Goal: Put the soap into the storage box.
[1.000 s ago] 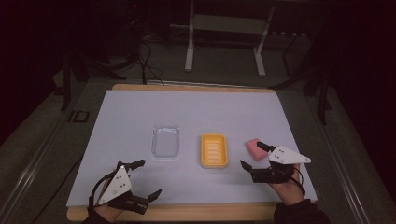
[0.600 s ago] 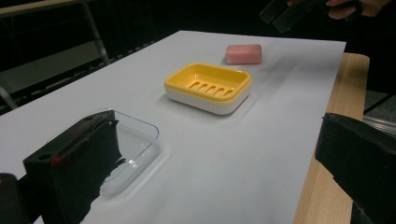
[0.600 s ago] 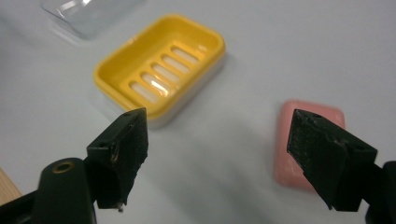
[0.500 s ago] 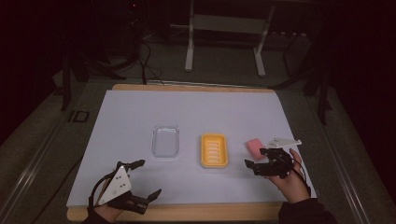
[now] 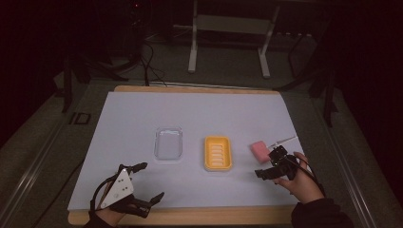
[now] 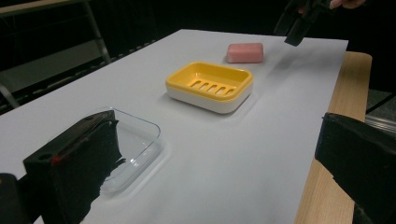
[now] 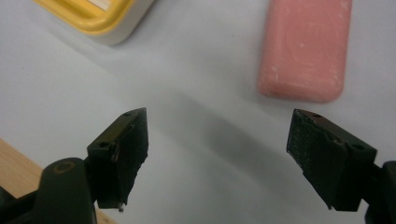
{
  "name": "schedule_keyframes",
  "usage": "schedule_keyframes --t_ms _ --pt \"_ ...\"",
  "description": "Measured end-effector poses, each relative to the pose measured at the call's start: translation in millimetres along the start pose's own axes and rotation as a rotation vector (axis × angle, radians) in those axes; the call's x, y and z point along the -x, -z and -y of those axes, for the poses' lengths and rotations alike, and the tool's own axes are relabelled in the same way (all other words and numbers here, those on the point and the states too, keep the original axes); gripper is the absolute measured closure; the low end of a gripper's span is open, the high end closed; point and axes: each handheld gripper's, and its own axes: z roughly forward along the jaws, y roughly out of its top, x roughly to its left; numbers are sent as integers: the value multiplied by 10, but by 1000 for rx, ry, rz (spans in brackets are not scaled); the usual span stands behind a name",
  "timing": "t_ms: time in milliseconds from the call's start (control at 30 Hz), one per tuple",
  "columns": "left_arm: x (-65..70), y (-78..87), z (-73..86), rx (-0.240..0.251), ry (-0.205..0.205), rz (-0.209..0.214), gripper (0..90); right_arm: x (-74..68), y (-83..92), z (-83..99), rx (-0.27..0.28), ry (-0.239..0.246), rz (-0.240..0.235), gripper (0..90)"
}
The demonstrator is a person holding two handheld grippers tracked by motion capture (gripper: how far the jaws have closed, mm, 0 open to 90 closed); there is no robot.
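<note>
1. Right gripper view: right gripper (image 7: 217, 158), jaws apart and empty, having just narrowed, hovers near a matte pink rounded soap (image 7: 306, 49).
2. Soap lies on the white table (image 5: 237, 114) beside a glossy yellow slotted dish (image 5: 218, 153).
3. Left gripper (image 5: 145, 183), jaws wide, sits near a clear tray (image 5: 169, 143).

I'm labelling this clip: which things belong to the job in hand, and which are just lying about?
In the job:
- pink soap bar
- right tongs, open, empty, beside the soap
- yellow soap dish

Lying about:
- clear plastic lid
- left tongs, open, empty
</note>
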Motion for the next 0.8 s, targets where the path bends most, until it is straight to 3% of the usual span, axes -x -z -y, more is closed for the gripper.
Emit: schedule_keyframes --t_ms 67,267,500,800 --pt "-1 1 0 1 1 0 6 8 7 -6 -8 -3 0 210" --pt "2 -3 0 -1 -1 2 6 33 -13 -28 -152 29 -23 236" --pt "2 -1 0 -1 0 1 6 87 -38 -36 -234 14 -54 284" --pt "3 -3 1 -2 -1 1 6 179 -49 -24 -357 43 -41 267"
